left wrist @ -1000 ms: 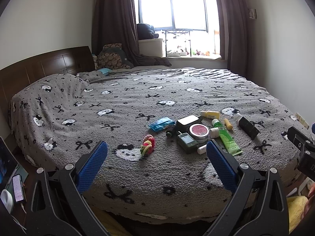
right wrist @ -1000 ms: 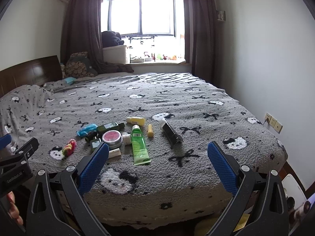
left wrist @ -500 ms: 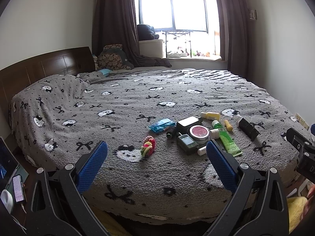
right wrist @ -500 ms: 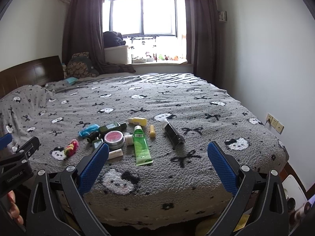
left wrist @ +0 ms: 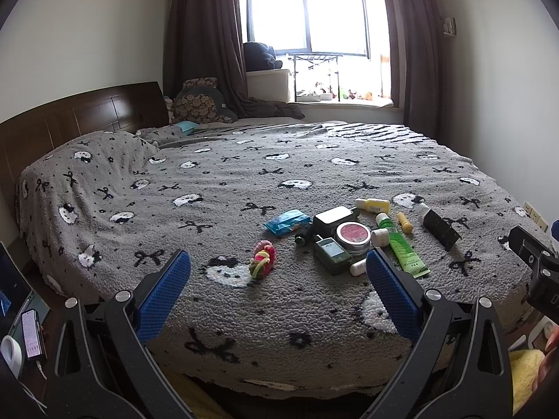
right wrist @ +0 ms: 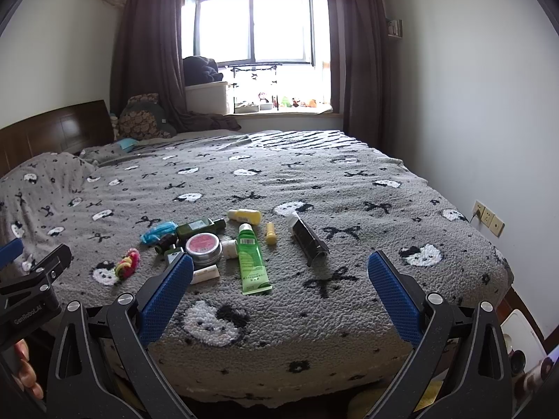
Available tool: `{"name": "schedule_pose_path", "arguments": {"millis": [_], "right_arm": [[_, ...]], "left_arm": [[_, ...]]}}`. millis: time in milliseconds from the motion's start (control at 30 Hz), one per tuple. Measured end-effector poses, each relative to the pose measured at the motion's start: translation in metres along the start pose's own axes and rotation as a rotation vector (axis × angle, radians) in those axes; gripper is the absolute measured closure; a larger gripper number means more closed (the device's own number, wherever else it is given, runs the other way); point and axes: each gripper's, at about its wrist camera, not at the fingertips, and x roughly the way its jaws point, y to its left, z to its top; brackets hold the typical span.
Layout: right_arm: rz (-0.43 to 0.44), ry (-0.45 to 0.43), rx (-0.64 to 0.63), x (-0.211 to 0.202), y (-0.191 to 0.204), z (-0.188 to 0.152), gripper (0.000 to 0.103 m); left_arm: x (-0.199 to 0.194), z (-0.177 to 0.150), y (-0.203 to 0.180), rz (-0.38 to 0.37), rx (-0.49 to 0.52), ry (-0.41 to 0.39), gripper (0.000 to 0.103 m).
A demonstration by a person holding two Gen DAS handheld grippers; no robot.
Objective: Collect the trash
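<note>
A cluster of small items lies on the grey patterned bed (left wrist: 209, 188) (right wrist: 349, 188): a green tube (left wrist: 405, 248) (right wrist: 251, 258), a round tin with a pink lid (left wrist: 352, 235) (right wrist: 203, 246), a blue packet (left wrist: 286, 221) (right wrist: 158, 231), a black tube (left wrist: 438, 227) (right wrist: 309, 239), a yellow bottle (left wrist: 373, 204) (right wrist: 244, 215) and colourful hair ties (left wrist: 262, 257) (right wrist: 127, 263). My left gripper (left wrist: 277, 289) and right gripper (right wrist: 279, 288) are both open and empty, held off the bed's near edge, short of the items.
A wooden headboard (left wrist: 80, 118) stands at the left. A window (left wrist: 307, 21) with dark curtains is at the far end. A phone (left wrist: 31, 335) lies on a side table at lower left. Wall sockets (right wrist: 489, 218) are on the right wall.
Both grippers have drifted slightly; the items sit a little higher and nearer in the views. Nothing was grasped.
</note>
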Motion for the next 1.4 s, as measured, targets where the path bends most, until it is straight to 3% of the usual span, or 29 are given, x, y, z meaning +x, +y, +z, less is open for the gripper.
{"name": "schedule_pose_path", "arguments": {"millis": [533,900,1400], "right_arm": [[0.003,0.008,0.017,0.007,-0.004,-0.005,0.003],[-0.026,0.023,-0.019,0.044,-0.02,-0.03,0.003],[0.141,0.206,-0.036,0.13,0.003,-0.044,0.003]], "left_arm": [[0.005,-0.007,0.003,0.004,-0.006,0.008,0.008],[0.047,-0.031,0.009,-0.005,0.013,0.08,0.008],[0.123,-0.048,0.005,-0.085,0.032,0.195,0.008]]}}
